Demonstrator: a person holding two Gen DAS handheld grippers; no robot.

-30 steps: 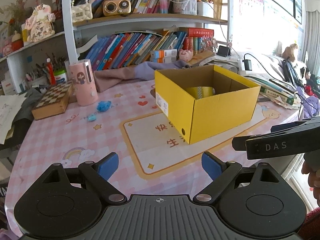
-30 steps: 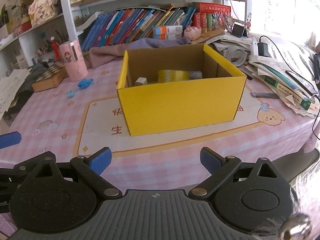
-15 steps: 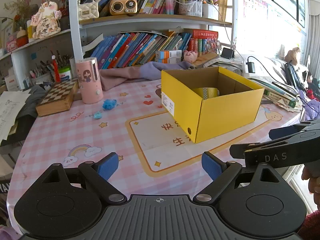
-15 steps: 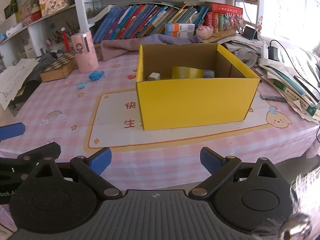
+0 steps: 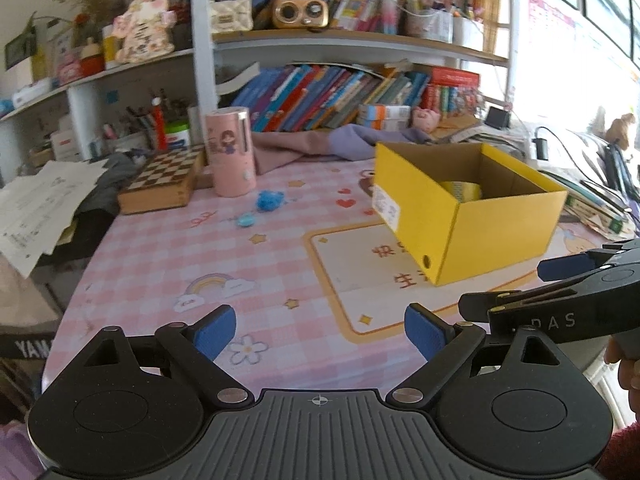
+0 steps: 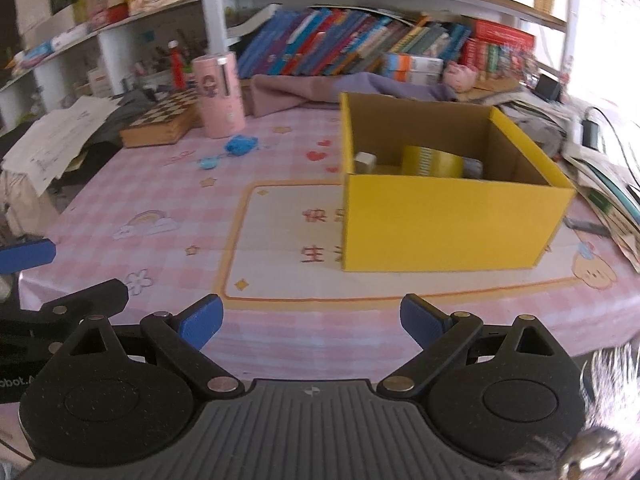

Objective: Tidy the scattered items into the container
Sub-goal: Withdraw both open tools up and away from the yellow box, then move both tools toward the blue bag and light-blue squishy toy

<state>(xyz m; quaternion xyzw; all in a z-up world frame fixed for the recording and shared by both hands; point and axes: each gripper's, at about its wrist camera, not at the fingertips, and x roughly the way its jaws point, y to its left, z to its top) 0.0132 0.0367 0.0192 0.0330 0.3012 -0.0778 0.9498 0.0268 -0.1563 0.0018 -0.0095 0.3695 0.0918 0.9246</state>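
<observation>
A yellow cardboard box (image 5: 492,232) (image 6: 448,224) stands open on the pink checked tablecloth. Inside it lie a roll of yellowish tape (image 6: 432,160) (image 5: 460,190), a small pale block (image 6: 365,159) and a grey item (image 6: 474,168). A fuzzy blue item (image 5: 270,199) (image 6: 240,145) and a smaller light-blue piece (image 5: 245,221) (image 6: 209,163) lie on the cloth left of the box. My left gripper (image 5: 320,332) is open and empty over the near table edge. My right gripper (image 6: 310,320) is open and empty, in front of the box.
A pink cylindrical holder (image 5: 230,152) and a wooden chessboard box (image 5: 164,184) stand at the back left. A purple cloth (image 5: 320,146) and bookshelves line the back. Books, papers and cables lie right of the box (image 6: 608,184). Loose papers (image 5: 36,208) hang off the left edge.
Both grippers have pulled back and swung left, so the box looks smaller and sits further right. Both stay open and empty.
</observation>
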